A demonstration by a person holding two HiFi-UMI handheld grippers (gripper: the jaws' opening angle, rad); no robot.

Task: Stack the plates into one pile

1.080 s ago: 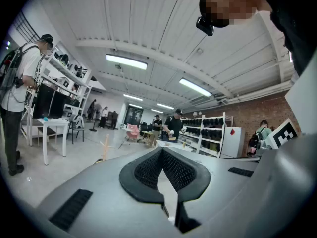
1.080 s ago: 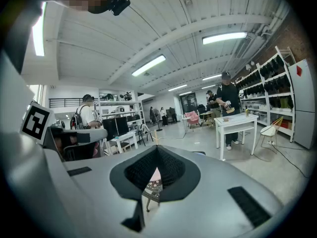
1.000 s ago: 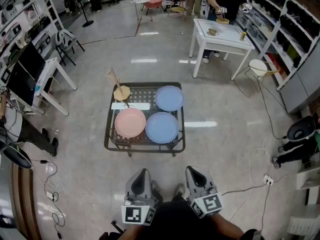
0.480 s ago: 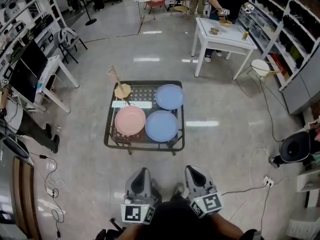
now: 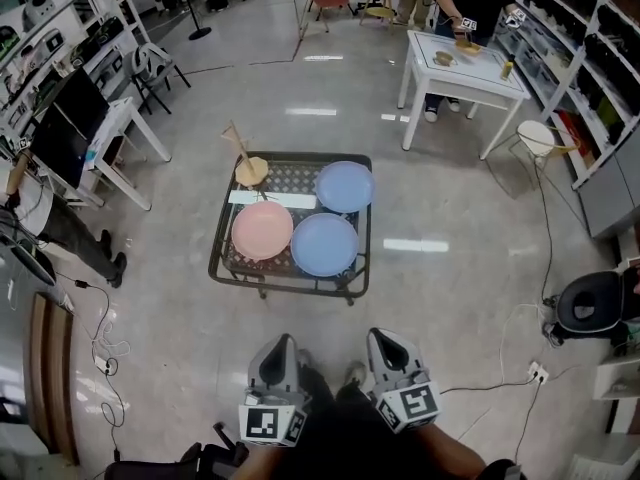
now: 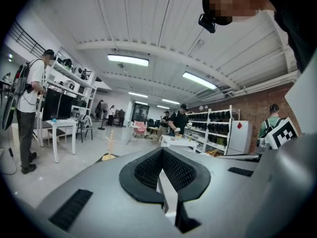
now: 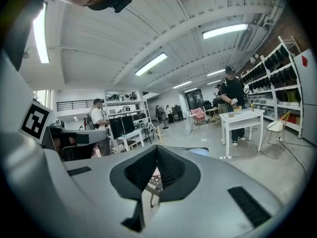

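Note:
Three plates lie apart on a low black mesh table: a pink plate front left, a blue plate front right and a second blue plate at the back right. My left gripper and right gripper hang side by side well short of the table, over the floor. Both are shut with nothing in them. In the left gripper view the left gripper points level across the room. In the right gripper view the right gripper points toward the table, and a blue plate shows past it.
A wooden stand and a white strip sit on the table's back left. A white table with a person at it stands at the far right. Shelves line both sides. Cables lie on the floor at right.
The head view has shifted a little, so the table sits slightly higher and to the right in the frame. Both grippers have sunk slightly and stay shut. The plates have not moved.

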